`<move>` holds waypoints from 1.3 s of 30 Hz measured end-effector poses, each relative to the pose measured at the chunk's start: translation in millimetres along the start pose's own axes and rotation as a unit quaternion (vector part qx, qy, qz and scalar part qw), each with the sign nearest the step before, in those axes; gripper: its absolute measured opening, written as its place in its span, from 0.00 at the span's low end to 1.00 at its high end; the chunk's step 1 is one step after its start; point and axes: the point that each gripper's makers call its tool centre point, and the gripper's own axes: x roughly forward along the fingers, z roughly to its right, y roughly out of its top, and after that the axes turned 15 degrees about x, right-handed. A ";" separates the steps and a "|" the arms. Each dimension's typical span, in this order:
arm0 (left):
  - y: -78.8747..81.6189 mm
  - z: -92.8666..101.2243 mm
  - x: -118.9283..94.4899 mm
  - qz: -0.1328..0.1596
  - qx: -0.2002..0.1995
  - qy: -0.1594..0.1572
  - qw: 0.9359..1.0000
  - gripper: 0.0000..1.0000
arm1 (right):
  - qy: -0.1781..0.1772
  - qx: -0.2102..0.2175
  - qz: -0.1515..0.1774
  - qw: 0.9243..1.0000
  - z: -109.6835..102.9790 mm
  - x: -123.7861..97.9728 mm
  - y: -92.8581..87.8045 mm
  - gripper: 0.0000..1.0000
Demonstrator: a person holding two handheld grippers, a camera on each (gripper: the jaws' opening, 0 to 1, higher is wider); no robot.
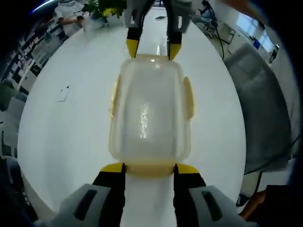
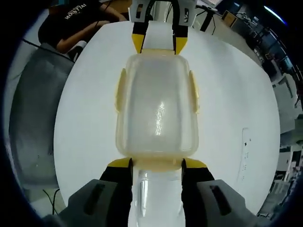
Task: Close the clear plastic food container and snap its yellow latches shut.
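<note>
On the white table (image 1: 71, 142), closed container (image 1: 150, 113).

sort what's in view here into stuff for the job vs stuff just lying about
For the job:
- container, lid on
- yellow latches on its sides
- left tool at one end
- right tool at the other end

Lying about:
- white table
- small white item on the table
- grey chair
- plant at the table's far edge

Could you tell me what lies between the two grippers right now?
The container, lid on, lies lengthwise between the left gripper and right gripper, one at each end; both views show it.
</note>
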 end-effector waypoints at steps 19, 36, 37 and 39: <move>70.0 -26.2 -0.4 -0.009 0.012 0.019 1.000 0.34 | -0.026 -0.005 0.007 1.000 23.5 -40.6 -58.3 0.37; 134.7 -45.9 25.2 -0.020 0.017 0.013 1.000 0.34 | -0.027 -0.004 0.015 1.000 44.7 -55.5 -125.0 0.37; 137.7 -46.9 26.4 -0.020 0.018 0.013 1.000 0.34 | -0.027 -0.003 0.015 1.000 45.9 -56.0 -128.2 0.37; 145.0 -50.6 28.9 -0.021 0.020 0.013 1.000 0.34 | -0.026 0.000 0.016 1.000 50.6 -57.3 -137.3 0.37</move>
